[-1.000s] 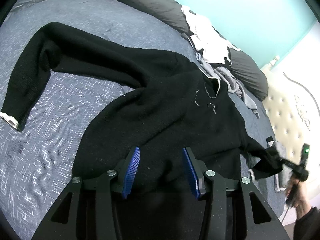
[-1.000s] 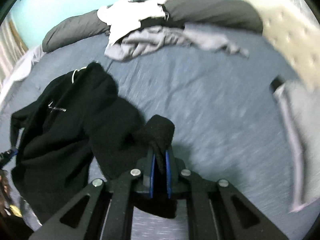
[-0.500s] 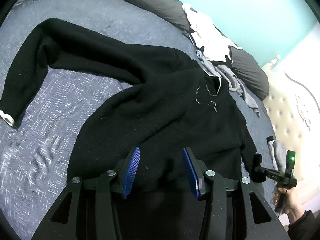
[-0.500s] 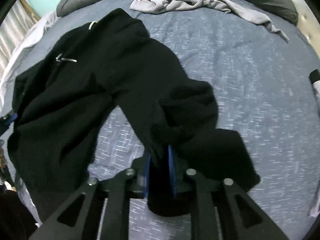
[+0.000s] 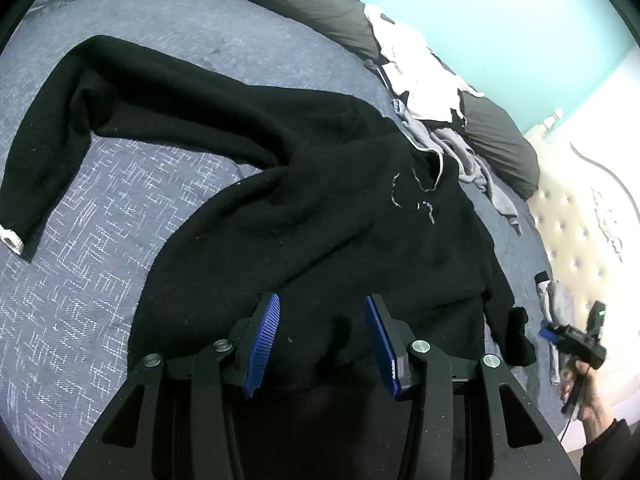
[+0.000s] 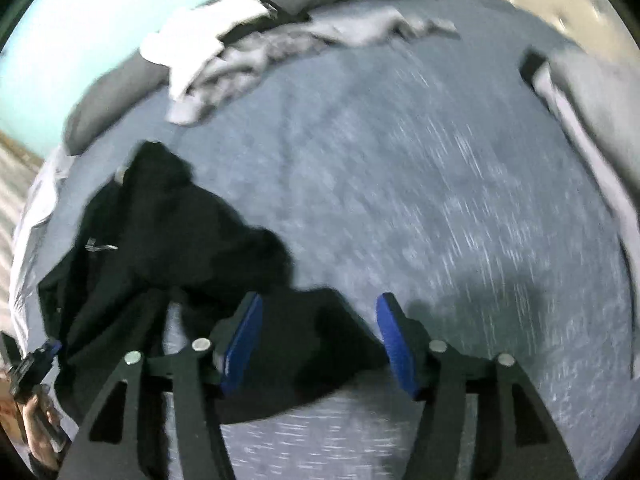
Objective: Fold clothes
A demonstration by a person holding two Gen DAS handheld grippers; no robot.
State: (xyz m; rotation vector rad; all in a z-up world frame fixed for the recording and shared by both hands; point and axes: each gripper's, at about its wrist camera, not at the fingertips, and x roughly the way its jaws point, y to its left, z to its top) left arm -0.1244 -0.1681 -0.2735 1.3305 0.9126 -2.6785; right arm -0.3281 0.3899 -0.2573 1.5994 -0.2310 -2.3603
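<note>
right tool (image 6: 318, 340) is opening, its pads clear of the sleeve (image 6: 320, 344) lying between them; left tool (image 5: 320, 344) sits half-wide over the hem. black sweater (image 5: 320, 208) sprawls mid-frame on the bed (image 5: 80, 280), no fold made yet.

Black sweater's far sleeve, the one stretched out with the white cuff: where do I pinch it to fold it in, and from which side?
Take the far sleeve just above its white cuff, coming from the open bedspread side. That end lies flat, narrow and single-layered, apart from the sweater's body, so the pads can likely close across it cleanly.
</note>
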